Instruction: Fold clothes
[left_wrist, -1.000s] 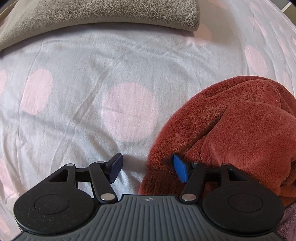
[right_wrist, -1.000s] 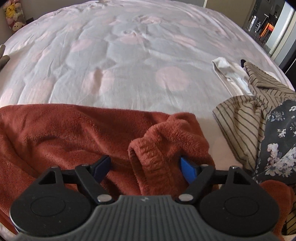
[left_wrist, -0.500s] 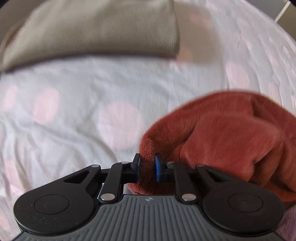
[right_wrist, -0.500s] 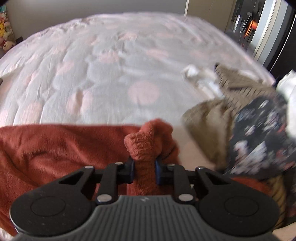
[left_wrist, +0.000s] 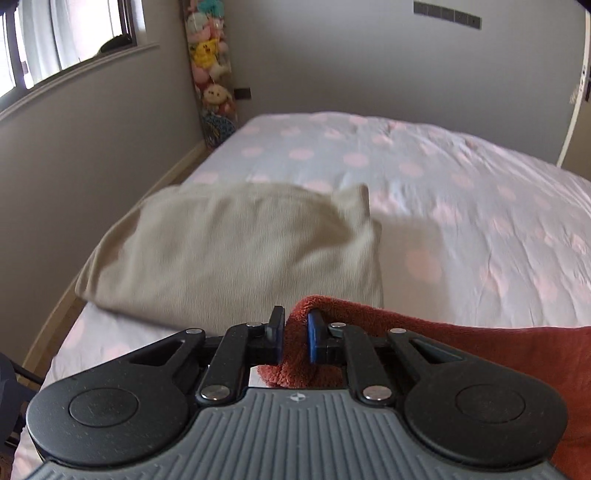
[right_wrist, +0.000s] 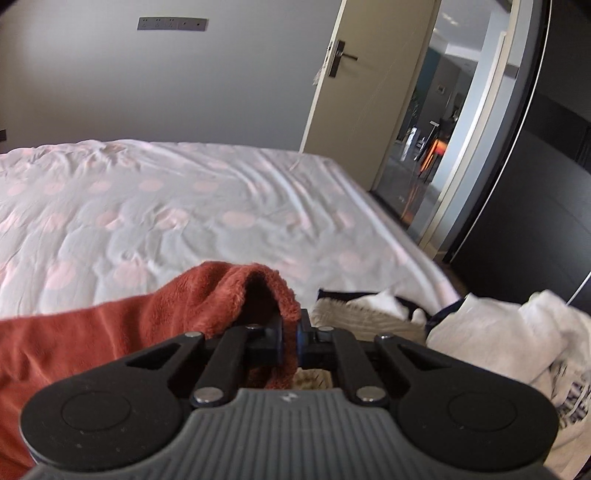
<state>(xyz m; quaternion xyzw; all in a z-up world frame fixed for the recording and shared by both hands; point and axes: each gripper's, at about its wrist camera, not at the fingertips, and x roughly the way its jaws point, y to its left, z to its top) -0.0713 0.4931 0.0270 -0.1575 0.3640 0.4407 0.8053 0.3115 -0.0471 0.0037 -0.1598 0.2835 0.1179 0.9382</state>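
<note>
A rust-red fleece garment (left_wrist: 480, 350) is held up off the bed between both grippers. My left gripper (left_wrist: 296, 338) is shut on one corner of it, and the cloth runs off to the right. In the right wrist view the same red garment (right_wrist: 129, 325) stretches away to the left, with my right gripper (right_wrist: 290, 338) shut on a folded cuff-like end of it. Both grippers are raised and look level across the bed. The lower part of the garment is hidden under the gripper bodies.
A folded beige garment (left_wrist: 236, 251) lies on the polka-dot bed sheet (left_wrist: 461, 192) near the left edge. A pile of clothes, white (right_wrist: 517, 332) and striped beige (right_wrist: 362, 317), sits at the bed's right corner. Behind stand a wall with plush toys (left_wrist: 212, 70), a door (right_wrist: 365, 81) and a dark wardrobe (right_wrist: 546, 177).
Both grippers closed on the red garment's ends and then lifted it off the bed, tilting up so the views now show the room instead of the sheet.
</note>
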